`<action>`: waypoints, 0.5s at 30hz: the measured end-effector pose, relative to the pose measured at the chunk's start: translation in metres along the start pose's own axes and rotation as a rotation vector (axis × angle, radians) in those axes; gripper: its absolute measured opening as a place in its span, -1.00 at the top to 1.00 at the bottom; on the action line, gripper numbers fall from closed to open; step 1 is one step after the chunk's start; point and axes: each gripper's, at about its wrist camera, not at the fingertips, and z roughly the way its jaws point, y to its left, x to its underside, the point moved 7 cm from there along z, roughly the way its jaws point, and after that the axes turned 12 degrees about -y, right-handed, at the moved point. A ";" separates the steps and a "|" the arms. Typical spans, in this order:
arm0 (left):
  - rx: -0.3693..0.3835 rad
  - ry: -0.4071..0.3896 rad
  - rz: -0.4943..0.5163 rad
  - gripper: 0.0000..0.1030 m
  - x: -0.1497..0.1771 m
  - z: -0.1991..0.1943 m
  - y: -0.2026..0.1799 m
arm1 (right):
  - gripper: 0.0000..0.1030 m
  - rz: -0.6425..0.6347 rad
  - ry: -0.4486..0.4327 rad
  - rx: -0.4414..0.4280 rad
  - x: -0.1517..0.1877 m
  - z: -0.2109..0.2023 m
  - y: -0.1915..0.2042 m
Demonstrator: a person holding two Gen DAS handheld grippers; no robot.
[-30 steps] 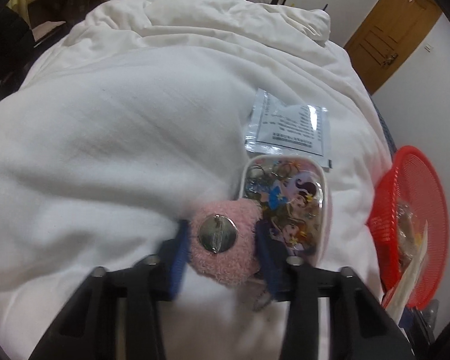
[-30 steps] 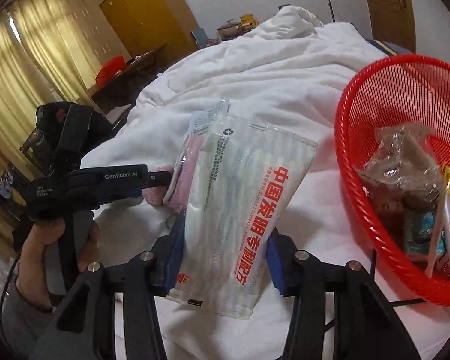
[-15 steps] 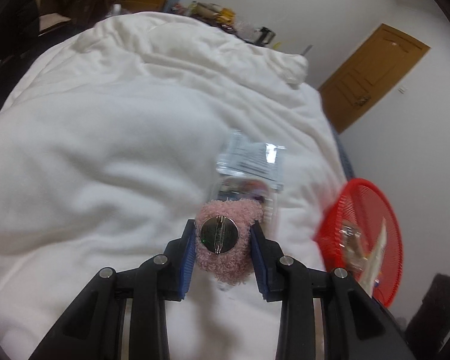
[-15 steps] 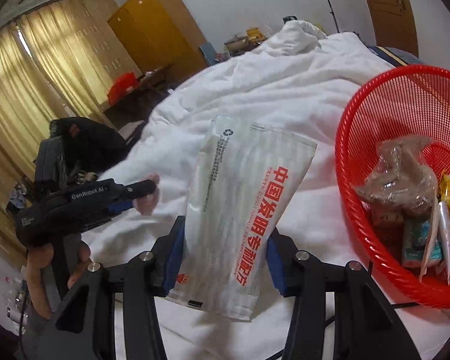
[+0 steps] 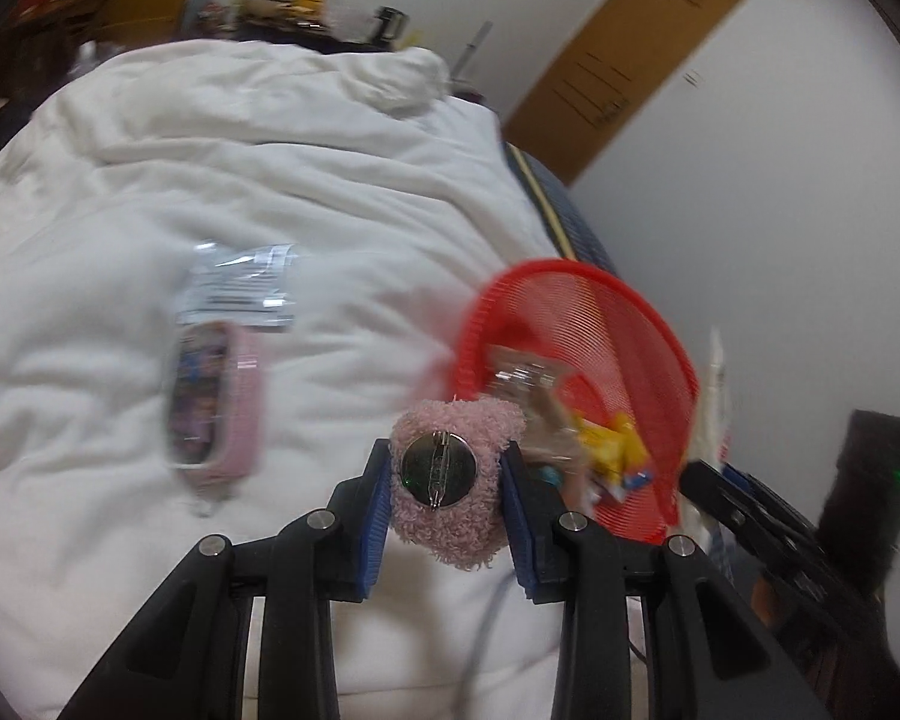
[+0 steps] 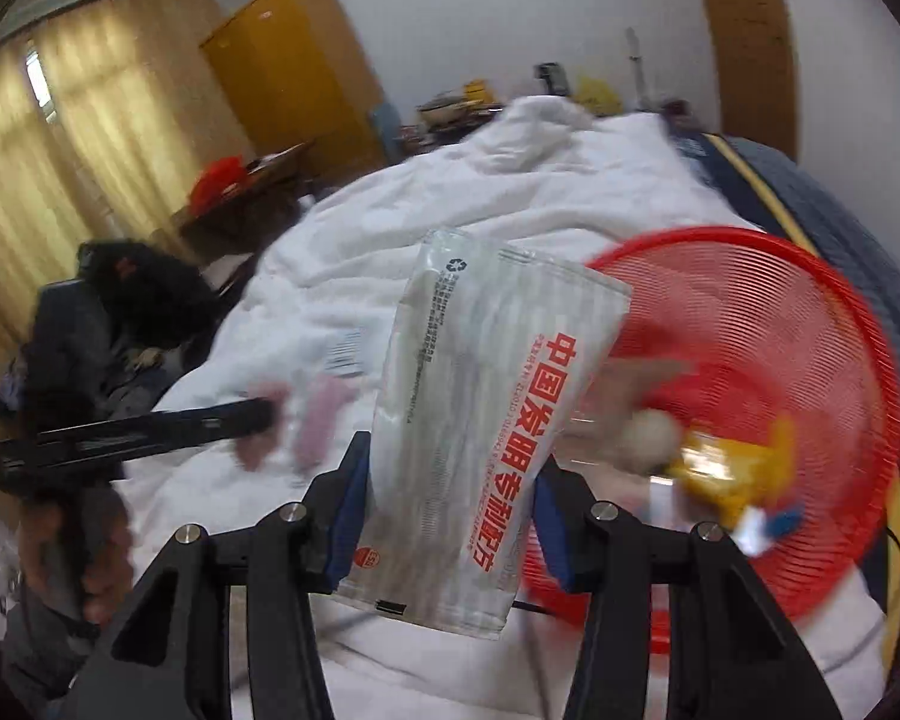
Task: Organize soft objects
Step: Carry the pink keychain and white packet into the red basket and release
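Observation:
My left gripper (image 5: 444,504) is shut on a fuzzy pink plush brooch (image 5: 450,486) with a round metal pin back, held above the bed just left of the red mesh basket (image 5: 630,324). My right gripper (image 6: 450,498) is shut on a white plastic packet with red Chinese print (image 6: 480,420), held up beside the basket (image 6: 810,360). The left gripper and its pink brooch show blurred in the right wrist view (image 6: 258,420). A pink cartoon pencil case (image 5: 216,402) and a clear plastic packet (image 5: 240,288) lie on the white duvet (image 5: 210,150).
The basket holds several snack packets, among them yellow ones (image 5: 612,450). The bed's dark blue edge (image 5: 570,222) runs behind the basket. A brown door (image 5: 630,60) is at the back right. A yellow wardrobe (image 6: 294,72), curtains and a cluttered desk stand left of the bed.
My left gripper has lifted the pink brooch off the duvet and swung right toward the basket. My right gripper has raised the white packet and moved it toward the basket.

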 end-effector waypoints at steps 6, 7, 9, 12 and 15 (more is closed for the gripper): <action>0.034 0.098 0.110 0.31 0.028 0.031 -0.079 | 0.06 0.102 0.049 0.177 0.007 -0.001 -0.090; 0.037 0.119 0.122 0.31 0.035 0.038 -0.091 | 0.06 0.110 0.053 0.193 0.008 0.001 -0.098; 0.040 0.159 0.170 0.31 0.047 0.053 -0.115 | 0.06 0.136 0.067 0.225 0.011 0.005 -0.114; 0.023 0.184 0.247 0.31 0.063 0.074 -0.145 | 0.06 0.159 0.075 0.234 0.018 0.011 -0.127; 0.033 0.209 0.283 0.31 0.079 0.094 -0.166 | 0.06 0.175 0.068 0.246 0.018 0.011 -0.138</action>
